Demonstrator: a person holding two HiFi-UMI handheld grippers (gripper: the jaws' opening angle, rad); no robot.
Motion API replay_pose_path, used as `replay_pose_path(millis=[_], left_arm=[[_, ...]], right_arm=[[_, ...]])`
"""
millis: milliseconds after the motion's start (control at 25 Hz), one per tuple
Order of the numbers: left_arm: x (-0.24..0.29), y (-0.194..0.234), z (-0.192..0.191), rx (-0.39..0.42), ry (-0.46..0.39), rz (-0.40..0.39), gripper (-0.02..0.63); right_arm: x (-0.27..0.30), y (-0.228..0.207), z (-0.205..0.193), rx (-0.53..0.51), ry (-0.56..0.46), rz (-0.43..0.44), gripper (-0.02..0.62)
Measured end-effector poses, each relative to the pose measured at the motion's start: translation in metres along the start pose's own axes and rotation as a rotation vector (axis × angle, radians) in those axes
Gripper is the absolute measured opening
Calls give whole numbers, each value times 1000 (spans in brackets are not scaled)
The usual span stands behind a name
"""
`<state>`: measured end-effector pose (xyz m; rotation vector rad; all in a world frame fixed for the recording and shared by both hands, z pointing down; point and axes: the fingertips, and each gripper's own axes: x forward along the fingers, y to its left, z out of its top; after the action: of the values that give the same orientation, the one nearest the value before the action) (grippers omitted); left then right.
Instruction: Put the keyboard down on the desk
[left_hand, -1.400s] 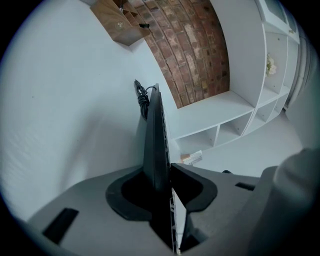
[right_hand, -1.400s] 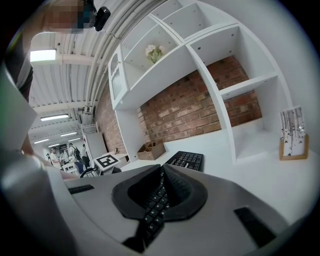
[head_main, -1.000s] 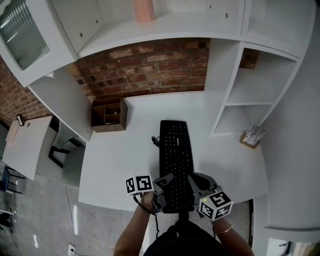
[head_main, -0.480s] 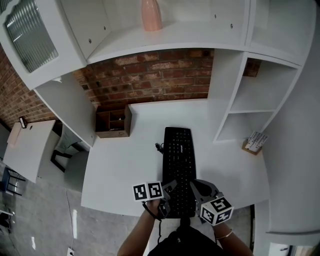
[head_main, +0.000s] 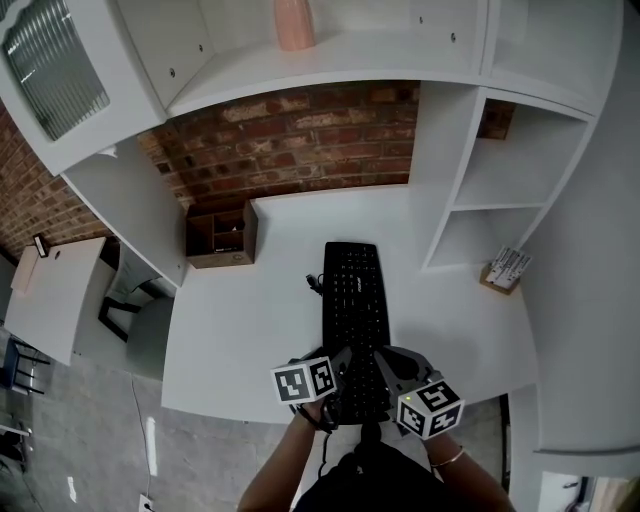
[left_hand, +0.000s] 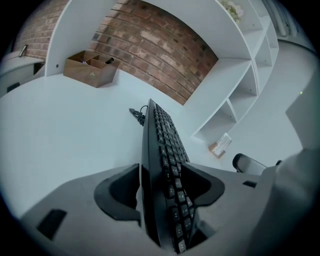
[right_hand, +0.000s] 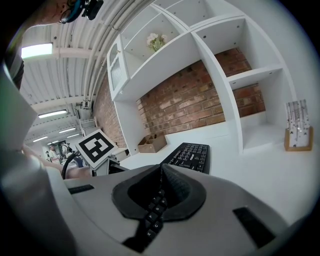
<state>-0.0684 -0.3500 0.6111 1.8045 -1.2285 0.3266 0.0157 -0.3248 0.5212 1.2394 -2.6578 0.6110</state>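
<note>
Your black keyboard (head_main: 355, 310) lies on the white bench (head_main: 240, 330), running lengthways from the near edge toward the brick wall, its cable (head_main: 312, 283) bunched at its far left side. Your left claw (left_hand: 162, 187) has just been opening: its jaws stand apart with the keyboard's near left edge between them, and there is a gap beside the left pad. Your right claw (right_hand: 160, 172) is clamped on the keyboard's near right end, with keys showing in the recess between its jaws. A wooden organiser (head_main: 220, 232) sits far left on the bench, well apart from the keyboard.

Key legends on the keyboard (right_hand: 191, 152) are too small to read.
</note>
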Motion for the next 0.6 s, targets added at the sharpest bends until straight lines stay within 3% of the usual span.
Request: replay_pose_path(millis=[240, 600], left_arm=[[-26, 1, 21, 97, -93, 58, 242], [-62, -24, 32, 248, -200, 46, 121]], right_arm=[[-5, 3, 2, -1, -17, -9, 6], [-19, 14, 6, -10, -58, -20, 6]])
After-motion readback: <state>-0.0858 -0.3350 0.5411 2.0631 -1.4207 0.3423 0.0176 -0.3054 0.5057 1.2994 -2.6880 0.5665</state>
